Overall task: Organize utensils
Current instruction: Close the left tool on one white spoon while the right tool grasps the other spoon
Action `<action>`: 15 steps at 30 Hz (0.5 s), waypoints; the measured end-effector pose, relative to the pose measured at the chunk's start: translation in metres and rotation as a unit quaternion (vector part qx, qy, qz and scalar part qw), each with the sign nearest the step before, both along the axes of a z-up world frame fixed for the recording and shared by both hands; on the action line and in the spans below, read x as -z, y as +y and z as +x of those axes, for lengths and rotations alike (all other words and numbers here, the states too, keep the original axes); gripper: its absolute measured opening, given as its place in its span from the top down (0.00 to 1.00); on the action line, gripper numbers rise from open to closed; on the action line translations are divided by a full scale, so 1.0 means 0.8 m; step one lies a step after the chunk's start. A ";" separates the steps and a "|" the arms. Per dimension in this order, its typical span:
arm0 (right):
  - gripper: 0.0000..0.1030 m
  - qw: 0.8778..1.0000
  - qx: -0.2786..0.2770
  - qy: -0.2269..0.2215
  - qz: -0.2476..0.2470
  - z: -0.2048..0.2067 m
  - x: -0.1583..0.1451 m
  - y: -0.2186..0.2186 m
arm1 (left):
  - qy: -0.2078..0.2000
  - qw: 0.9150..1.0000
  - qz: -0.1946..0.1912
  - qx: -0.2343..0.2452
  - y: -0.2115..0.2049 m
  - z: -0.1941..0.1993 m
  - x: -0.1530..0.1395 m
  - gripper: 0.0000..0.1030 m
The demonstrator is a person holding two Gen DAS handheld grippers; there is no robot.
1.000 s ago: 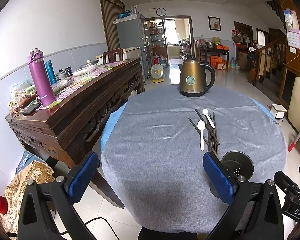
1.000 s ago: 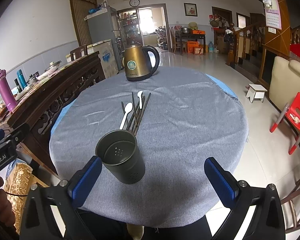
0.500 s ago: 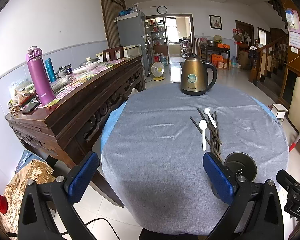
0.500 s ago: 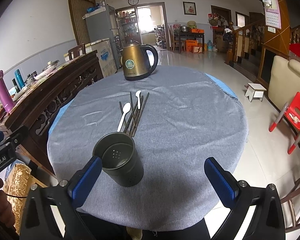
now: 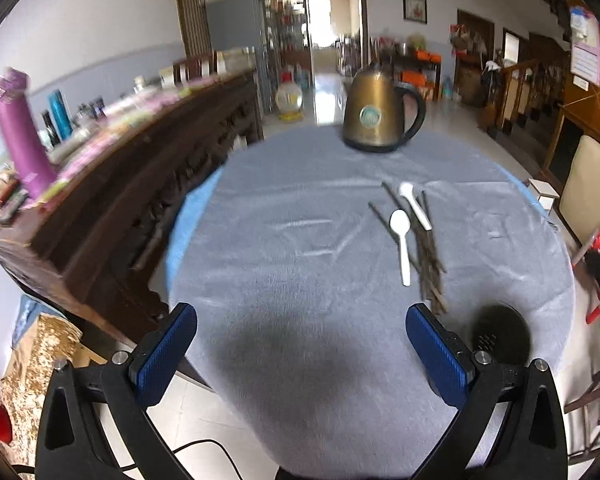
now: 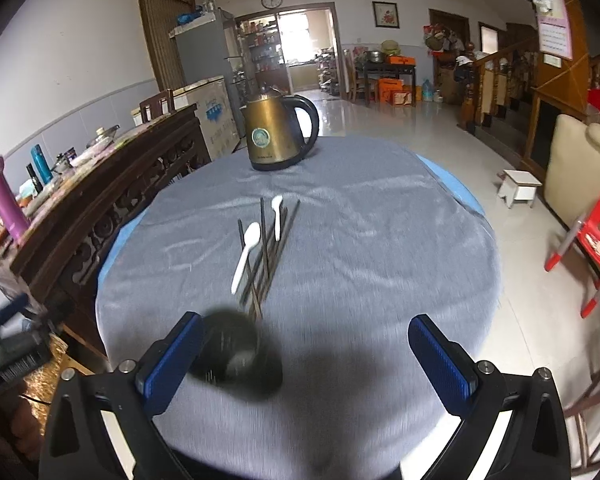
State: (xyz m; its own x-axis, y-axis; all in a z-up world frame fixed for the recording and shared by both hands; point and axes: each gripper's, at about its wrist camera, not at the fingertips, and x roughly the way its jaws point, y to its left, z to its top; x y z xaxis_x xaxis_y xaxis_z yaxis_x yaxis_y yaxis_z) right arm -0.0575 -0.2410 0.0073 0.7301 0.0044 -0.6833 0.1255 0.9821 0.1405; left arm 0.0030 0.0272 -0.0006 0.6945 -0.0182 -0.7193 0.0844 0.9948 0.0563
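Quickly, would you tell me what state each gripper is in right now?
Left gripper: open, holding nothing, above the grey tablecloth.
Right gripper: open, holding nothing; the dark utensil cup stands by its left finger.

We hold our left gripper (image 5: 300, 344) level and pointing forward, its two blue-padded fingers (image 5: 166, 354) spread wide with nothing between them. Our right gripper (image 6: 306, 358) sits the same way, fingers (image 6: 442, 364) wide apart and empty, both low in their views.
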 end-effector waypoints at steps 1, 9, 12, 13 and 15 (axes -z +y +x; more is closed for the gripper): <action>0.00 1.000 -0.005 0.003 -0.005 0.028 -0.003 -0.007 | 0.009 1.000 -0.004 0.002 0.003 0.016 0.006 0.00; 0.20 0.989 -0.084 0.115 0.040 0.257 0.058 -0.028 | 0.084 0.996 -0.028 0.031 -0.013 0.136 0.067 0.07; 0.36 0.982 -0.095 0.145 0.069 0.339 0.093 -0.025 | 0.102 0.993 -0.041 0.045 -0.029 0.170 0.089 0.31; 0.41 0.980 -0.095 0.153 0.079 0.360 0.103 -0.024 | 0.114 0.991 -0.053 0.048 -0.033 0.184 0.099 0.35; 0.48 0.976 -0.096 0.174 0.091 0.403 0.126 -0.017 | 0.127 0.988 -0.070 0.053 -0.038 0.202 0.109 0.46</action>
